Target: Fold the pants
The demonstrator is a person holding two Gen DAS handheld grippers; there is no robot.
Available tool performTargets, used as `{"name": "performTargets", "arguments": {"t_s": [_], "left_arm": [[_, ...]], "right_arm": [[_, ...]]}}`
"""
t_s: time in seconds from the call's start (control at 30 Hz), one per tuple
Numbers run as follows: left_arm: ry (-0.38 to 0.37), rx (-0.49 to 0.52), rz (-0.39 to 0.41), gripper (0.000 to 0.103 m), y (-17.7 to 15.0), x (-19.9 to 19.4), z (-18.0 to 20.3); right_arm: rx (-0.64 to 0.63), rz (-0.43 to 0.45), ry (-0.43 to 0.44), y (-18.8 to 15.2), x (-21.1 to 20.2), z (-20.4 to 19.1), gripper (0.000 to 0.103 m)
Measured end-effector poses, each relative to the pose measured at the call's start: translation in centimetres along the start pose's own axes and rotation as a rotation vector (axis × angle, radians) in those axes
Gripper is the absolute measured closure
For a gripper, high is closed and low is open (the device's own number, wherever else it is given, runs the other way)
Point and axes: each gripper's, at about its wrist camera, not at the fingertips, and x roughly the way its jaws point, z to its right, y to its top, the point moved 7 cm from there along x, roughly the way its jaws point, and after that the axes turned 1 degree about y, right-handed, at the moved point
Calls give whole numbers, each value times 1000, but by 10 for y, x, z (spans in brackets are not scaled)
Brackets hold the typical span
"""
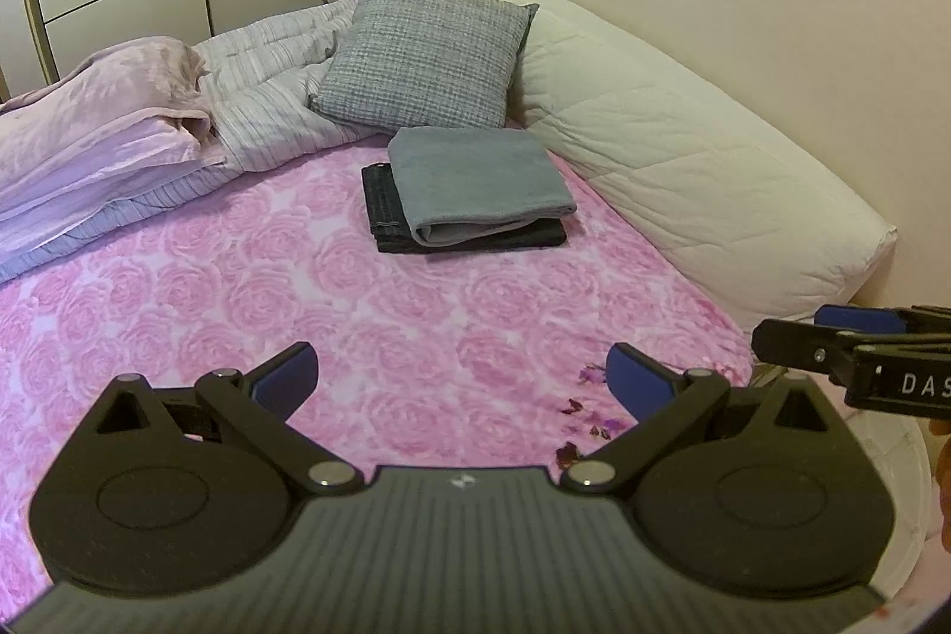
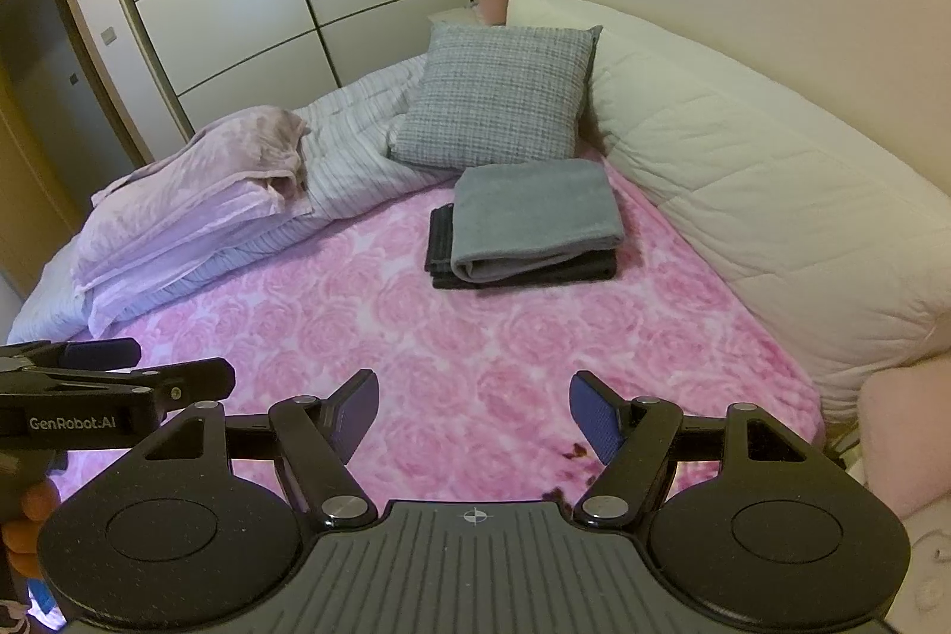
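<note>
**Folded stack sits far from both claws**

Left gripper (image 1: 463, 378) and right gripper (image 2: 474, 417) hover over the near pink sheet (image 1: 297, 289), jaws apart, nothing between them. The folded pants (image 1: 475, 188) lie stacked far ahead, slightly right, by the grey cushion (image 1: 422, 51).

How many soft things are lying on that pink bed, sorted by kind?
Folded clothes in the stack: 2, a grey piece on top of a black piece
Square cushions: 1, grey
Long white bolsters: 1
Bunched bedding: 2, a pink blanket and a striped duvet
Total: 6
</note>
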Motion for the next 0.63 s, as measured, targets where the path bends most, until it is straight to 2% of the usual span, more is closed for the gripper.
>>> {"name": "performTargets", "arguments": {"t_s": [0.63], "left_arm": [[3,7,3,1,7,8,3]], "right_arm": [[5,-16,1,4,11,9,35]]}}
